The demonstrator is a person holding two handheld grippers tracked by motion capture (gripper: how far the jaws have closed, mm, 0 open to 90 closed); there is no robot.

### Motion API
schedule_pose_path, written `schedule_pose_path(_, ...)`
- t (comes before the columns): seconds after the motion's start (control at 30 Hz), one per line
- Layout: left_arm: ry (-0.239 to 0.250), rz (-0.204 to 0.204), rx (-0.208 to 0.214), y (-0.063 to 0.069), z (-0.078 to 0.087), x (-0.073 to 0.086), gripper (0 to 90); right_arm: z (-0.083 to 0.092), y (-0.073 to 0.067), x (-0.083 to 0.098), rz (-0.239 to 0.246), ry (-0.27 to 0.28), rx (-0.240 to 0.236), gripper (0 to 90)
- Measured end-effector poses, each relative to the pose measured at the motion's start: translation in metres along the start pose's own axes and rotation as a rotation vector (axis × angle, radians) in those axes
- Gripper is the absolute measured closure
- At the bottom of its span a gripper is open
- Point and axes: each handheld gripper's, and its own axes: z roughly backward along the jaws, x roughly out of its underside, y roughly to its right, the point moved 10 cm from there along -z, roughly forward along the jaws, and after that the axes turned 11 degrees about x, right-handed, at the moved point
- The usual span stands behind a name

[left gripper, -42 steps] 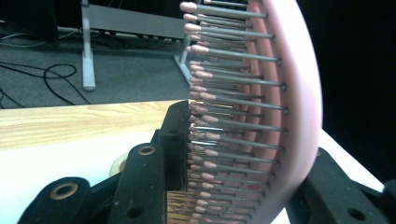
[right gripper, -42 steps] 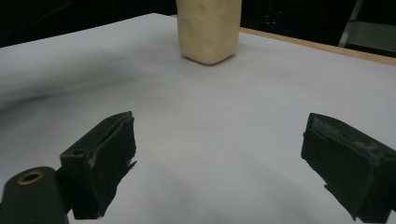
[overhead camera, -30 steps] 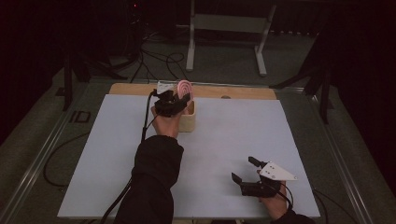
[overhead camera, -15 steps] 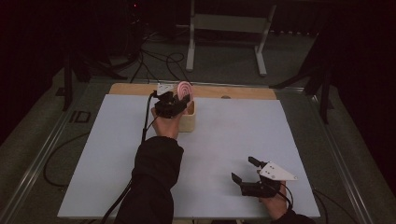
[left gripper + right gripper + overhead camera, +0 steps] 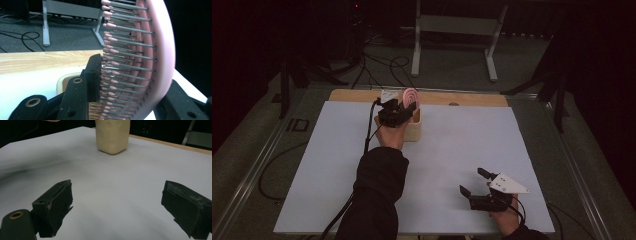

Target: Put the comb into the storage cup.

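Left gripper point(image 5: 404, 111) at the far side of the worktop point(image 5: 452, 150), over the cream holder point(image 5: 413, 129). Its fingers point(image 5: 93, 75) are closed on a pink hairbrush point(image 5: 410, 96): in the left gripper view one black pad presses against the bristle tips and the other sits behind the brush's pink back point(image 5: 160, 57). The brush stands roughly upright, its head above the holder's open top; whether its lower end touches the holder, cannot tell. The holder's rim point(image 5: 65, 79) is visible just below the fingers.

Right gripper point(image 5: 474, 182) at the near right of the worktop, well apart from the holder. Its fingers point(image 5: 53, 207) stand wide apart with nothing between them, bare white surface beneath. In the right gripper view the holder point(image 5: 113, 136) stands upright farther off, across the white sheet.

A strip of wood point(image 5: 462, 98) runs along the far edge of the worktop, behind the holder.
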Motion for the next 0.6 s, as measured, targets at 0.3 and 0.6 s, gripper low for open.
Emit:
schedule_pose_path(0.3,0.01,0.01,0.007,-0.0017,0.0004,0.0002,60.8,-0.0001,0.0002,0.0003,-0.001,-0.002,0.0,9.8)
schedule_pose_path(0.6,-0.015,0.02,-0.01,-0.0098,0.0018,0.005,53.9,0.0005,0.0004,0.0,-0.003,0.0,0.0,9.7)
